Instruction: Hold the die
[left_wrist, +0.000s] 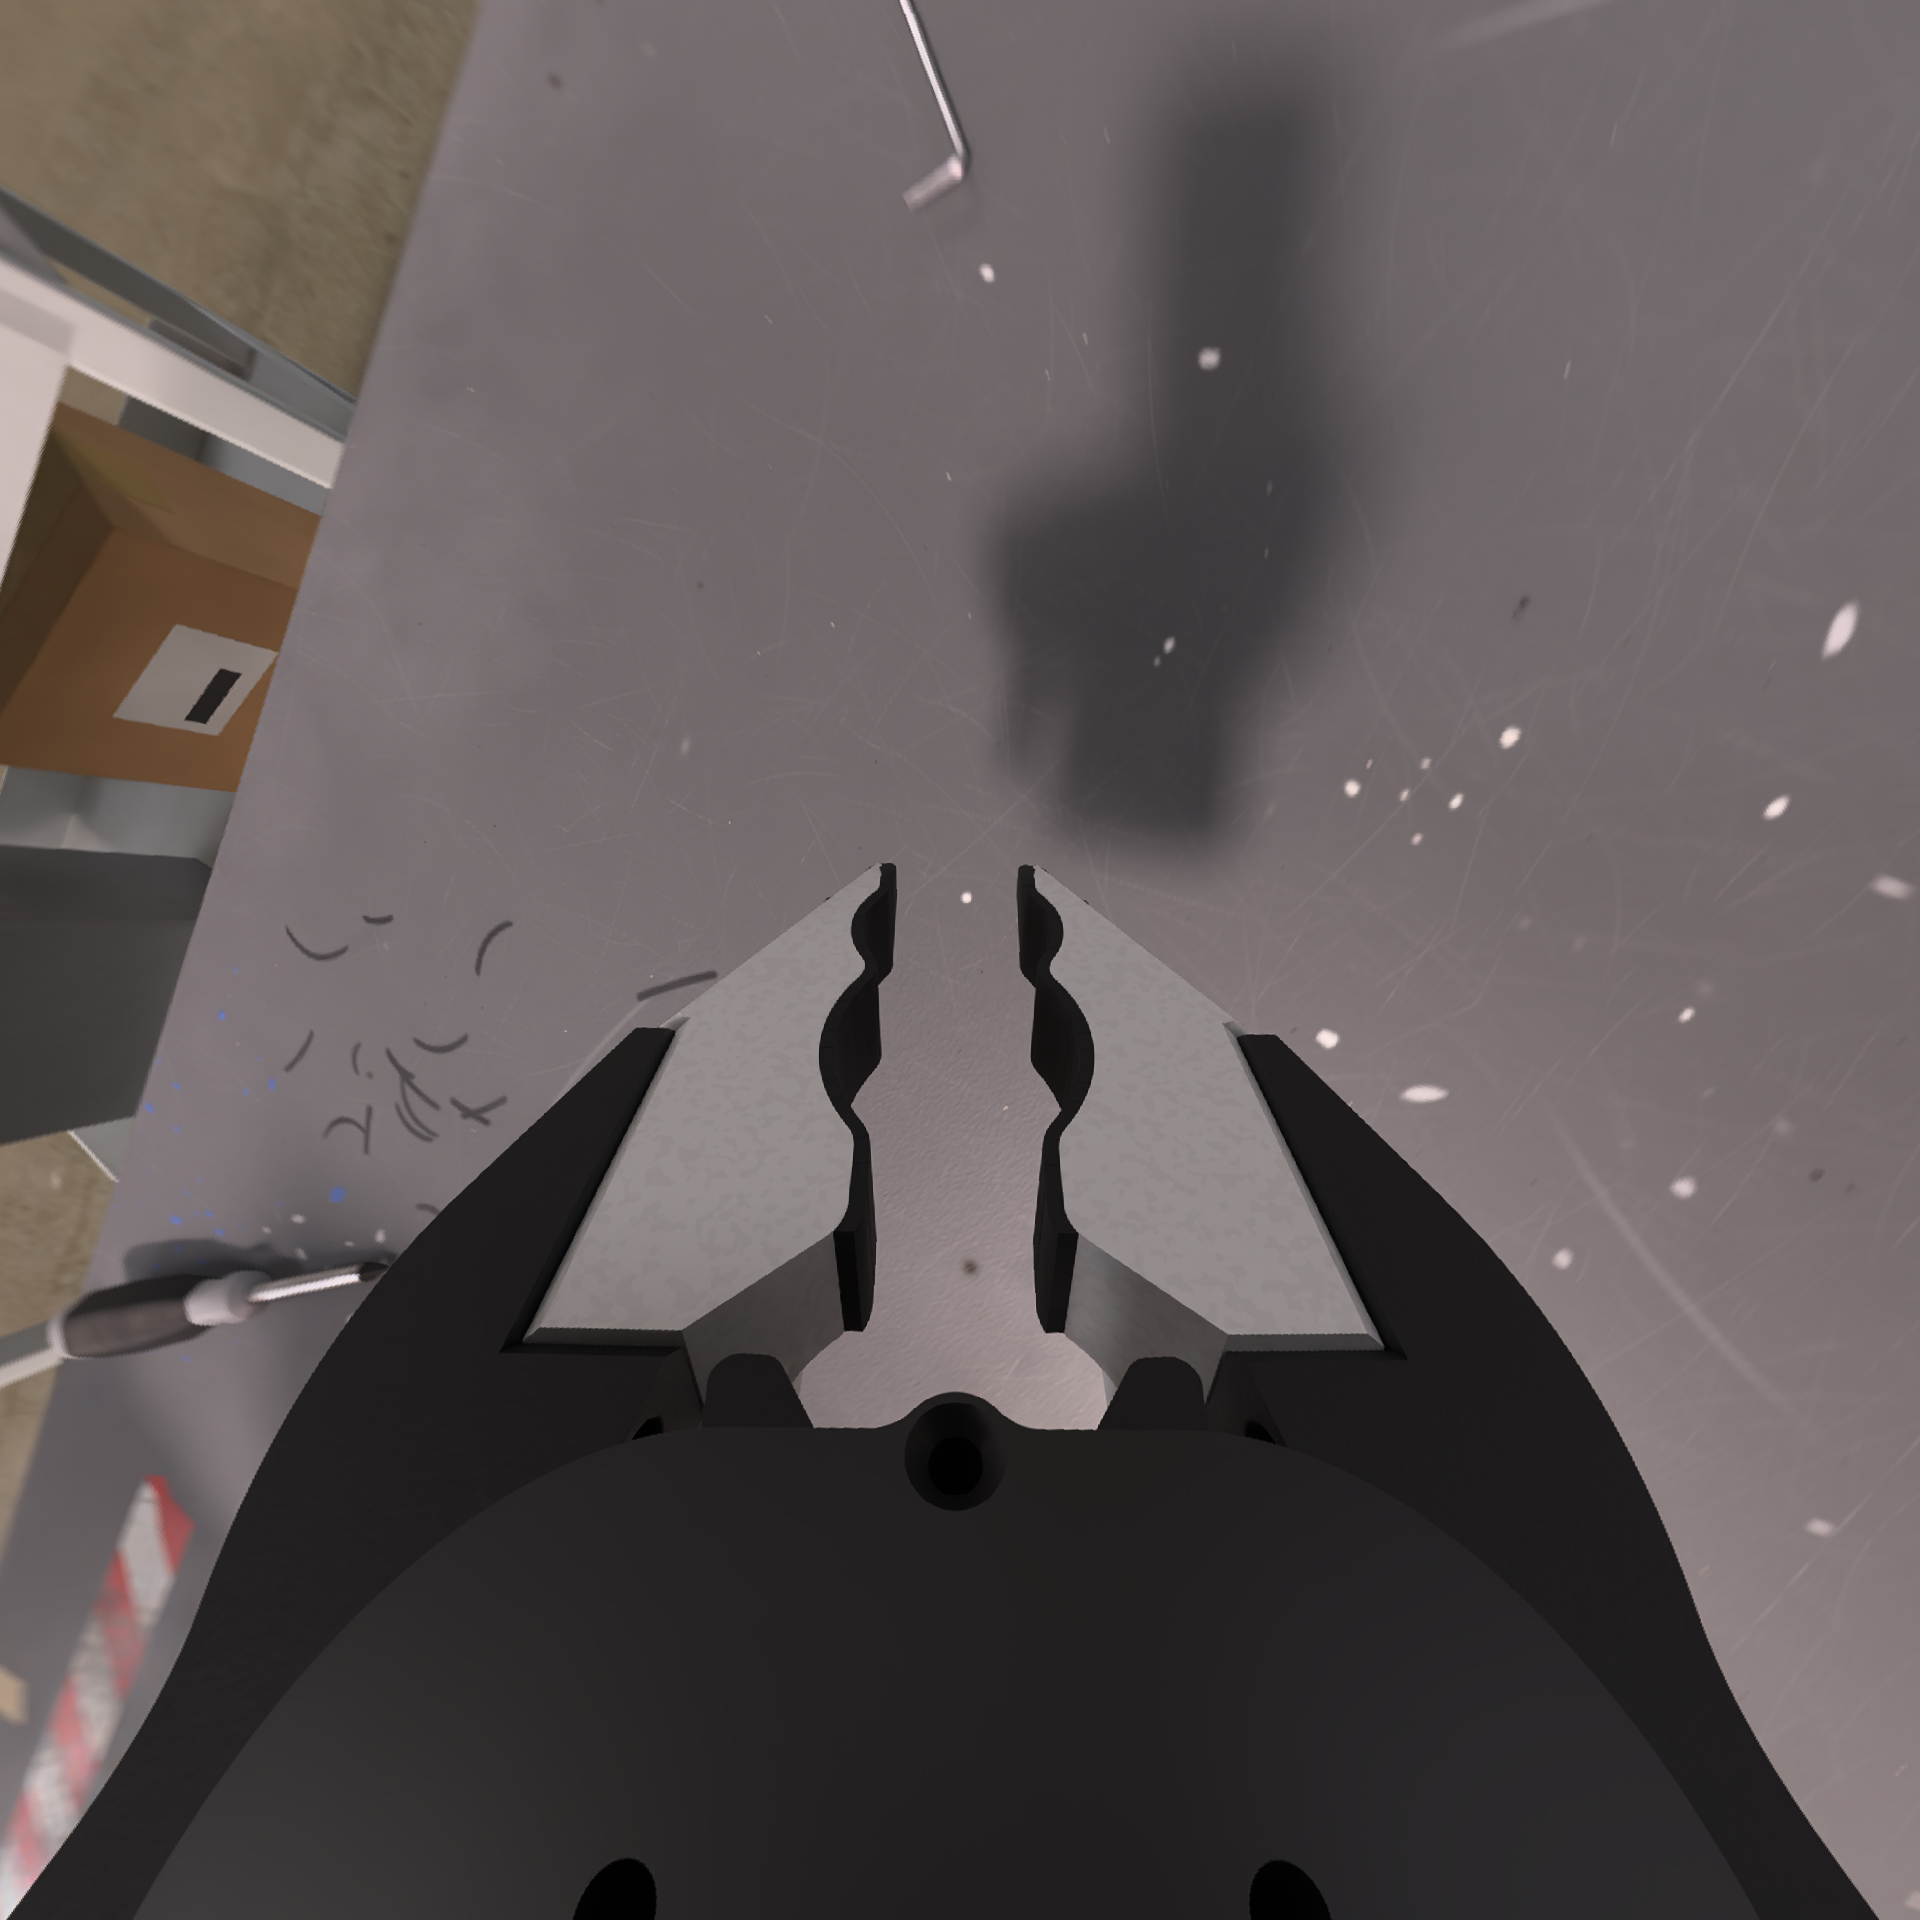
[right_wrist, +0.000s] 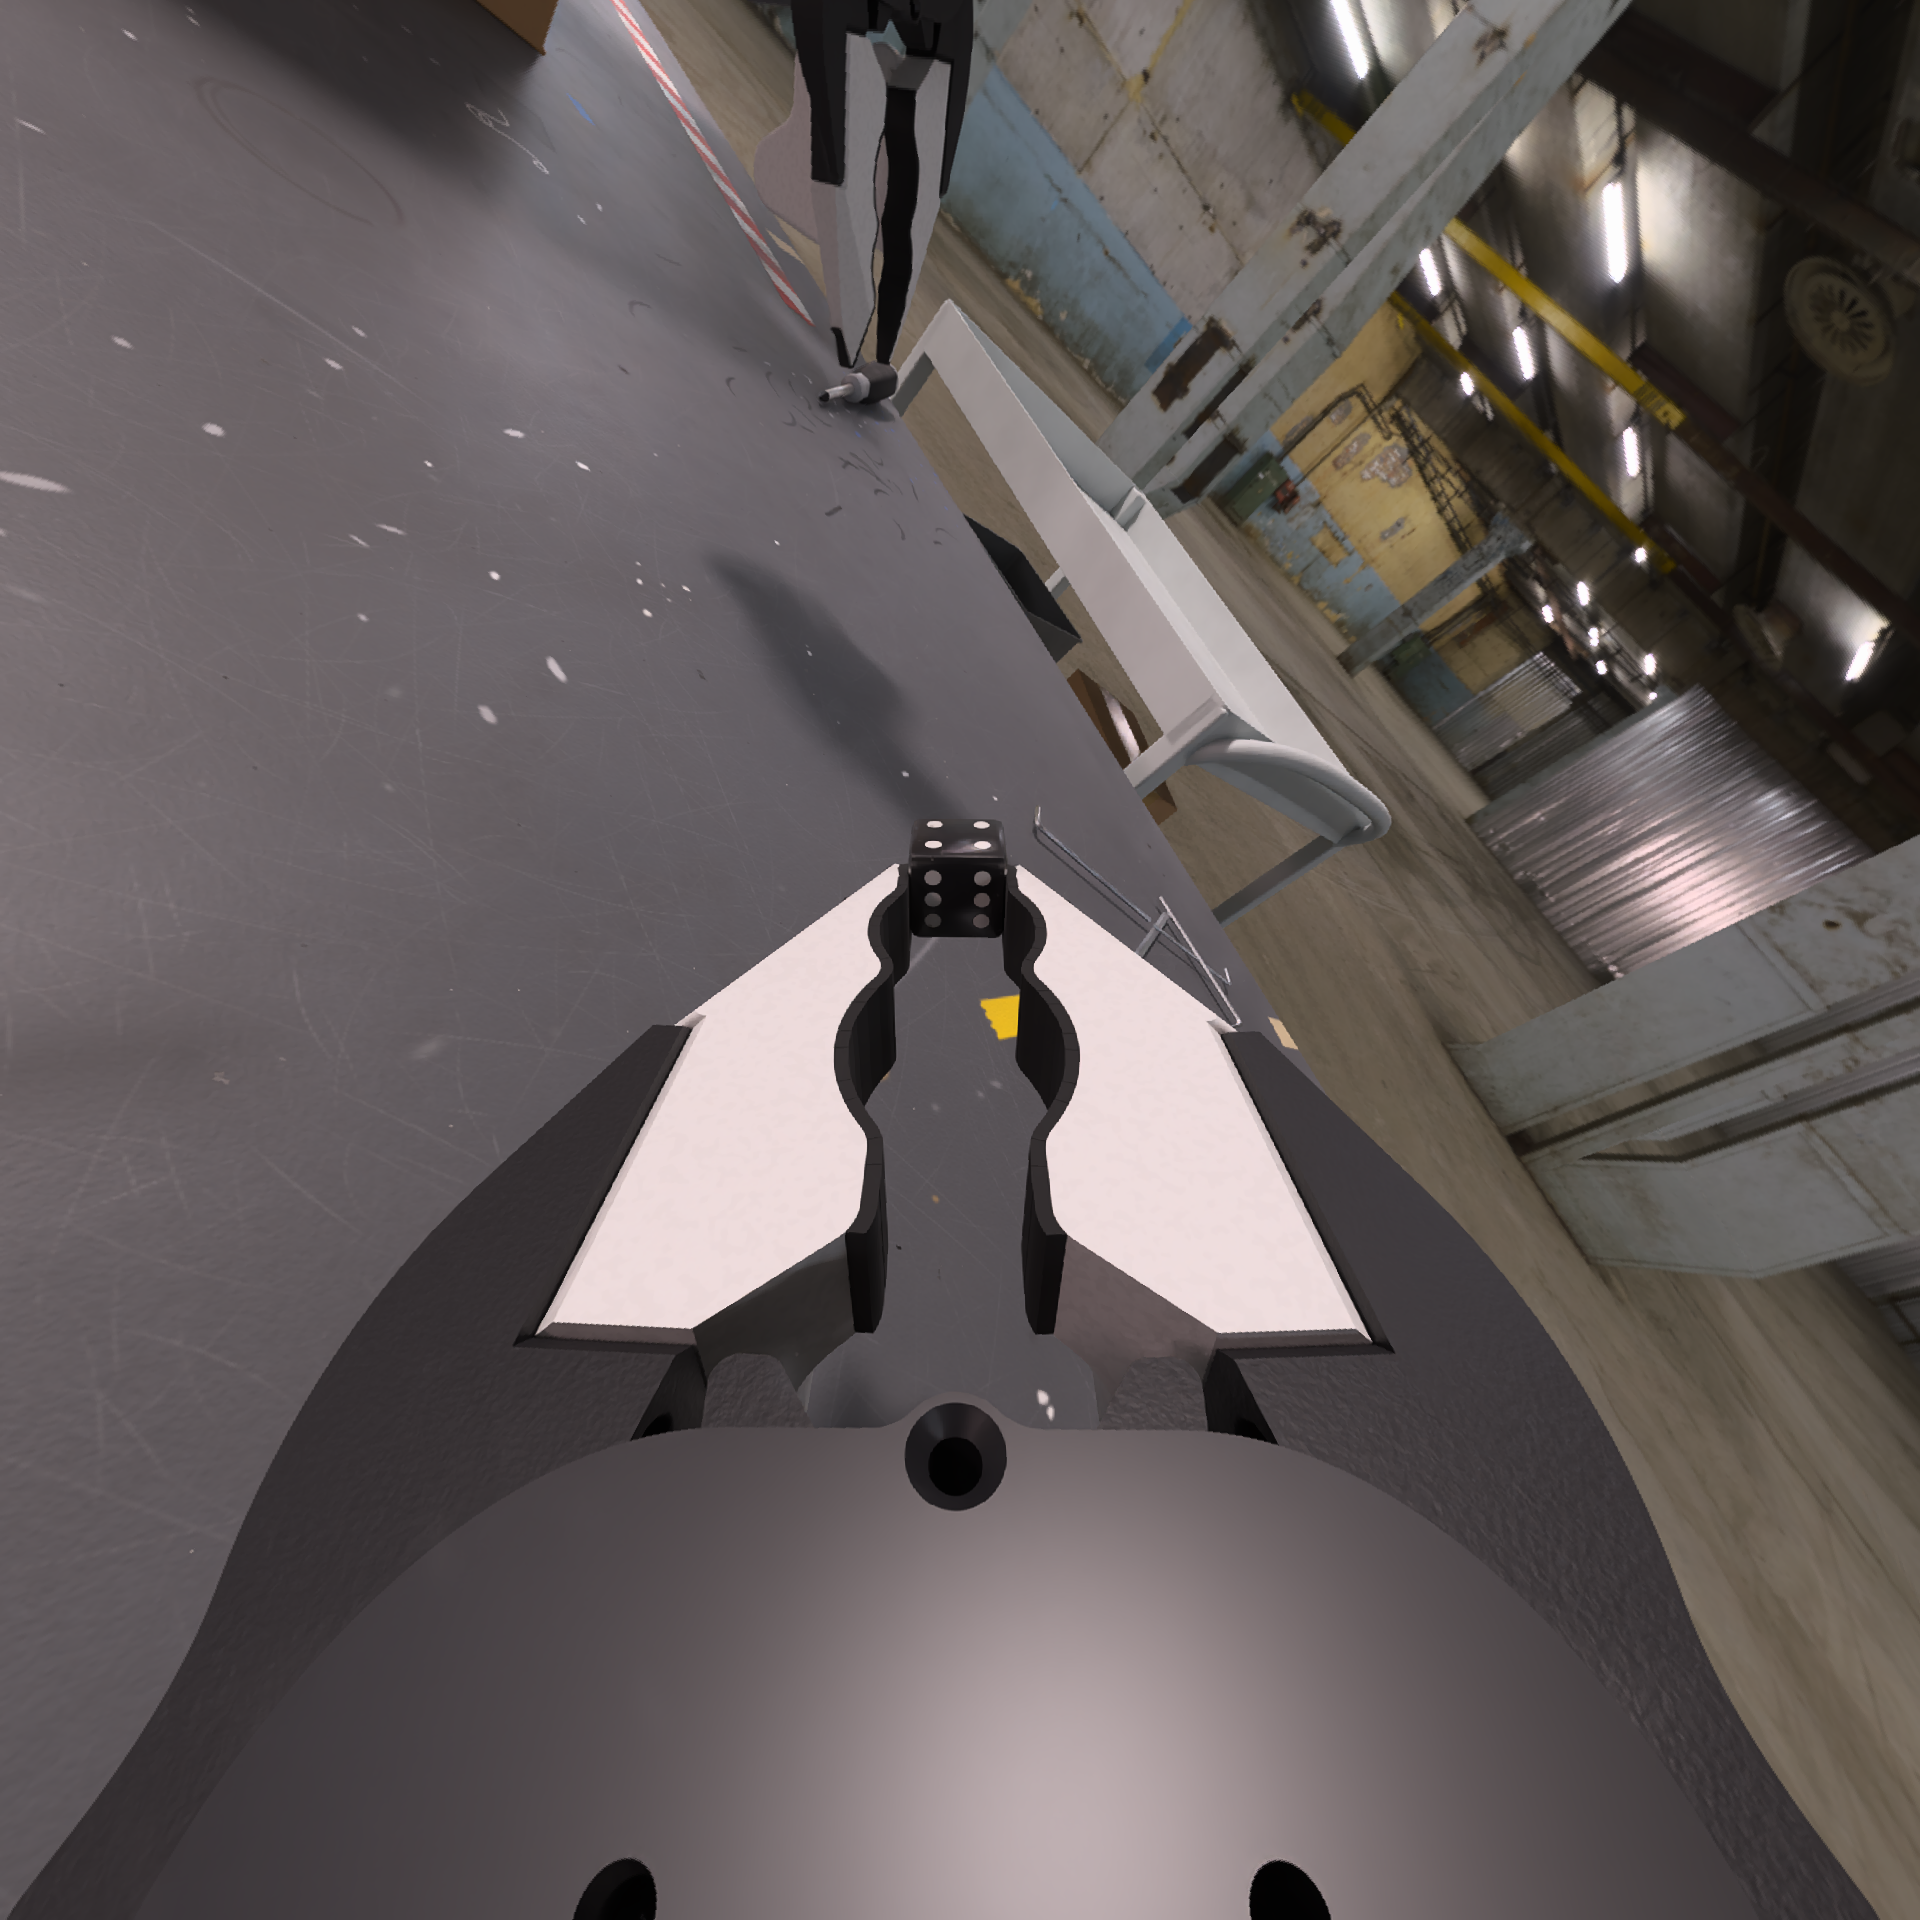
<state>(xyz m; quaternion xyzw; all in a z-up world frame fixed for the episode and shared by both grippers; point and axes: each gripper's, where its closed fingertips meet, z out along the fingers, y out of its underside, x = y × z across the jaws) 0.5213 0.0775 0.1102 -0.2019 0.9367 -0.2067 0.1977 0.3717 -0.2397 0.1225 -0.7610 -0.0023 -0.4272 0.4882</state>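
Between the tips of the right gripper (right_wrist: 956, 883), a small black die (right_wrist: 957, 876) with white pips sits pinched, its sides touching the dark inner pads of both fingers (right_wrist: 727, 1122). The fingers are drawn in to the width of the die, clenched on it at their very ends, and the die appears lifted above the grey table (right_wrist: 312, 727) rather than resting on it. A small yellow mark (right_wrist: 1000, 1013) shows on the table through the gap behind the die.

The left gripper (left_wrist: 956, 883) holds nothing. Its fingers (left_wrist: 717, 1132) stand released, with a narrow gap between the tips and bare tabletop (left_wrist: 623, 520) visible through it. A soft dark shadow (left_wrist: 1132, 582) lies on the surface ahead of it.

The table is dark grey, scratched and flecked with pale specks. A bent metal hex key (left_wrist: 940, 114) lies toward its far end in the left wrist view, and a screwdriver (left_wrist: 197, 1304) with a dark handle lies near the table's left edge. A red and white striped strip (left_wrist: 99, 1652) runs along that edge.

Beside the table, a brown cardboard box (left_wrist: 156, 634) with a white label sits on a pale shelf. In the right wrist view the left gripper (right_wrist: 883, 156) appears far off, pointing down at the table, and beyond the table are a white bench (right_wrist: 1122, 582) and a worn industrial hall with concrete beams and strip lights.
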